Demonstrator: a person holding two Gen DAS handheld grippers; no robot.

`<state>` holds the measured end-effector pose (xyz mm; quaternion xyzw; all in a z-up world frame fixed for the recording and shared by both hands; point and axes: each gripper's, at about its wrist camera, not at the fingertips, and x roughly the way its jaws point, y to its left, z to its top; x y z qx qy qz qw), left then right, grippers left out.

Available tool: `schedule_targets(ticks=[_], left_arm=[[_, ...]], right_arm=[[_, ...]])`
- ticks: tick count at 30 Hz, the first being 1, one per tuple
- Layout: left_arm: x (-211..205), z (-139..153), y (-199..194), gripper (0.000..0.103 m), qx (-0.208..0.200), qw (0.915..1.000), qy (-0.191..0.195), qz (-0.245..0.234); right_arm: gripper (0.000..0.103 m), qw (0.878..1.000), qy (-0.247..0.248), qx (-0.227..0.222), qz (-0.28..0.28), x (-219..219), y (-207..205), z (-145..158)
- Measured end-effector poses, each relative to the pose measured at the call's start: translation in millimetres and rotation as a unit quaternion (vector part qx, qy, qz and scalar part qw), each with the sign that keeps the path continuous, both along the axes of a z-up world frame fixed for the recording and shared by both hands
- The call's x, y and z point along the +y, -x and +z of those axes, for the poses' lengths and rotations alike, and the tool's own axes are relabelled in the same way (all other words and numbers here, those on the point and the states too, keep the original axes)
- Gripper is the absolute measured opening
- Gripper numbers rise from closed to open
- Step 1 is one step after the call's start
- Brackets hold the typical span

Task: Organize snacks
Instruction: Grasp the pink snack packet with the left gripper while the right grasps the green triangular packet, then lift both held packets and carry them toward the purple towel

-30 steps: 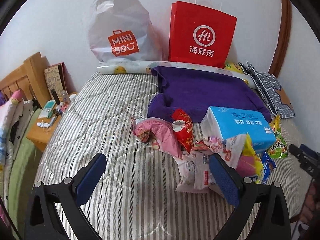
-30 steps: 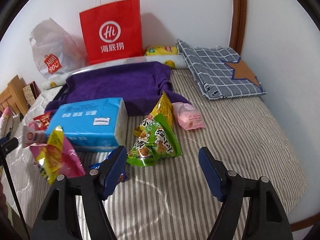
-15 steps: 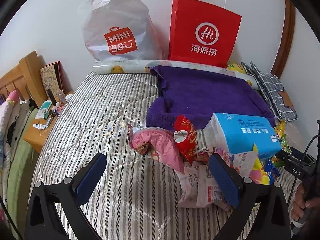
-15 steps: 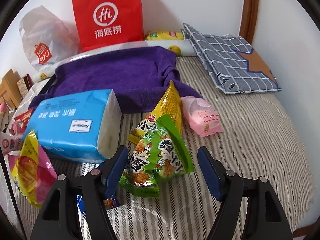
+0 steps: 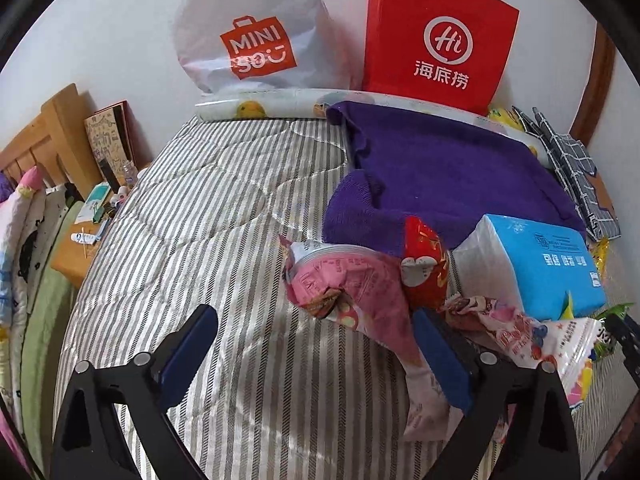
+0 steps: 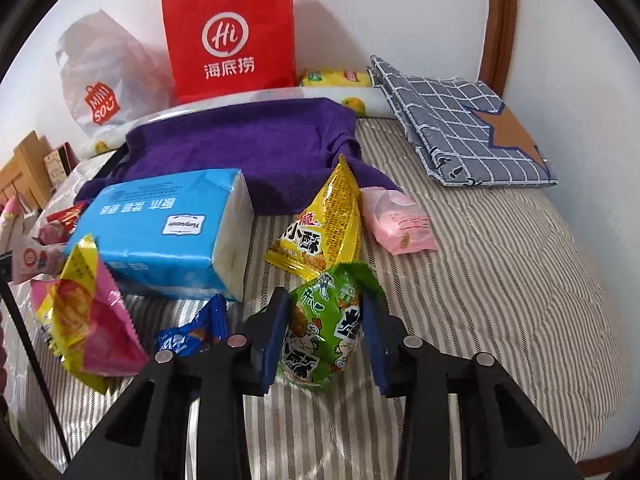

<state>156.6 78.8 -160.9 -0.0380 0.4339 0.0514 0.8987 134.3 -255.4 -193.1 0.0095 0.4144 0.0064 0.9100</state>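
green snack packet [image 6: 326, 330]: lying on the striped bed [image 6: 500, 280], clenched between the pads of the right tool [image 6: 325, 334]. left tool [image 5: 316, 354]: jaws wide, closing; pink snack packet [image 5: 356, 292] apparently touched by one pad, not gripped.

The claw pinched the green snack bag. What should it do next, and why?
Probably lift it a little. The right gripper is shut on the green snack bag, which lies on the bed against the yellow snack bag; lifting frees it.
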Motion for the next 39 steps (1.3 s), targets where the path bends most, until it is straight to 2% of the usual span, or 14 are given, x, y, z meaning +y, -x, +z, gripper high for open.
schedule_targets(ticks=[6,10,13,15,17,31,34,39], left_arm=[[-1,-9,-10,0.092,0.009,1.0,0.005,-0.003],[-2,-14,-16,0.089,0.014,0.9999,0.006,-0.006],[-3,-18,-20,0.079,0.019,0.9997,0.007,-0.012],[-3,-22,-22,0.062,0.027,0.9993,0.015,-0.019],[-2,-25,-24,0.053,0.035,0.9989,0.021,-0.022],[19,-5,9,0.051,0.006,0.9992,0.037,-0.014],[20,-3,18,0.051,0.003,0.9988,0.046,-0.013],[18,-1,31,0.051,0.002,0.9986,0.049,-0.018]], right_arm=[[0.038,1.0,0.003,0.004,0.005,-2,7,-4],[0.043,1.0,0.005,0.012,0.01,0,6,-11],[0.045,1.0,0.011,0.011,0.013,3,6,-13],[0.043,1.0,0.008,0.009,0.013,2,8,-12],[0.04,1.0,0.003,0.009,0.012,1,9,-10],[0.028,1.0,-0.019,-0.004,0.005,0,26,4],[0.028,1.0,-0.015,-0.006,0.006,1,28,2],[0.038,1.0,-0.026,0.01,0.007,-1,15,-11]])
